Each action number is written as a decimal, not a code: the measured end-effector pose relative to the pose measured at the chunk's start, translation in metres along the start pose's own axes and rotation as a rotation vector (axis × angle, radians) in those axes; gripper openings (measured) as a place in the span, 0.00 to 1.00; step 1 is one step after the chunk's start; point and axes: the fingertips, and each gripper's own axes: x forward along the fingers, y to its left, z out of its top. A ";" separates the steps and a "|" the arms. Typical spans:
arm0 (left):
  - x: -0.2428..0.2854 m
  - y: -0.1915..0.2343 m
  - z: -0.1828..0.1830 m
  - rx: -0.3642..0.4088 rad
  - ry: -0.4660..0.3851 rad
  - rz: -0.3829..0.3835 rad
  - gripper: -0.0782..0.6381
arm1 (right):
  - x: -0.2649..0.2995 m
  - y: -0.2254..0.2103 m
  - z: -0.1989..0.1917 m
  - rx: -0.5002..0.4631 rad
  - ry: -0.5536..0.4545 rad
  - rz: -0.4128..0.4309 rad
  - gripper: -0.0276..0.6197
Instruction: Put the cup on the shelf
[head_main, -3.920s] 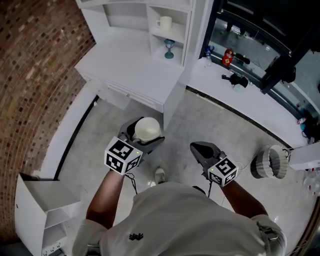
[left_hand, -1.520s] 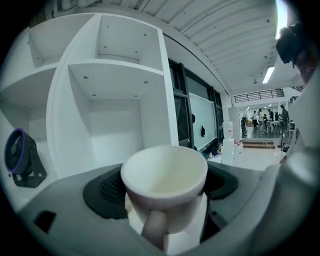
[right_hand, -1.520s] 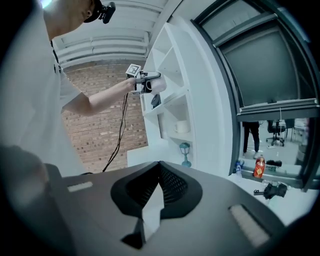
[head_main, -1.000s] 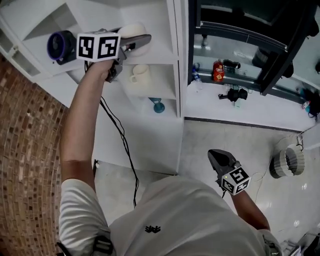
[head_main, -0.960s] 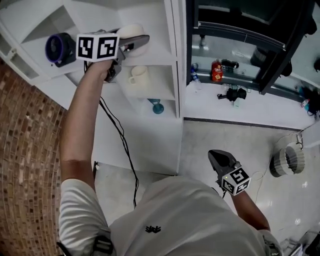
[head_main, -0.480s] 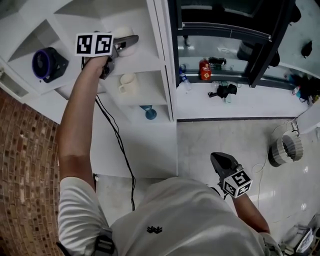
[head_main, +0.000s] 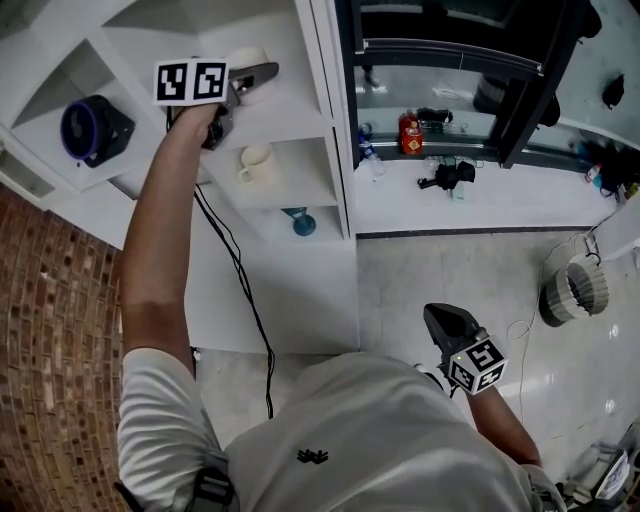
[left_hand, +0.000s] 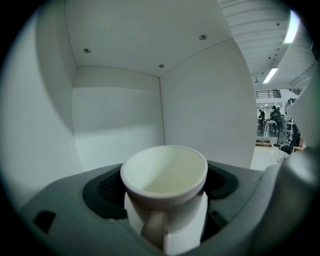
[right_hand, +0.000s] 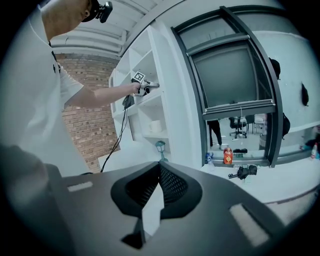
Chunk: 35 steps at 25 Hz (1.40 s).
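Observation:
A white cup (head_main: 247, 60) sits between the jaws of my left gripper (head_main: 262, 72), which is raised at arm's length into the upper compartment of the white shelf unit (head_main: 305, 110). In the left gripper view the cup (left_hand: 165, 175) stands upright with its handle towards the camera. The jaws are shut on its sides, and the compartment's white walls lie behind it. Whether its base touches the shelf board I cannot tell. My right gripper (head_main: 445, 322) hangs low over the floor, shut and empty, its tips meeting (right_hand: 159, 167).
One shelf below stands another white mug (head_main: 257, 163), and under that a blue goblet (head_main: 302, 222). A dark round device (head_main: 88, 128) sits in the compartment to the left. A counter holds a red can (head_main: 410, 135). A ribbed basket (head_main: 570, 290) stands on the floor.
Since the earliest frame my left arm has lifted the cup from waist height to the upper shelf. Over the last second it has barely moved. The right gripper stays low.

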 end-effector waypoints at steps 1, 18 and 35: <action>0.000 0.000 0.000 0.002 -0.004 0.003 0.72 | 0.001 0.001 0.000 0.000 0.002 0.003 0.06; -0.033 0.001 0.011 0.060 -0.191 0.110 0.80 | 0.001 0.014 -0.008 -0.003 0.030 0.007 0.06; -0.136 -0.048 -0.001 0.189 -0.458 0.392 0.36 | -0.031 0.014 -0.014 -0.044 0.053 0.030 0.06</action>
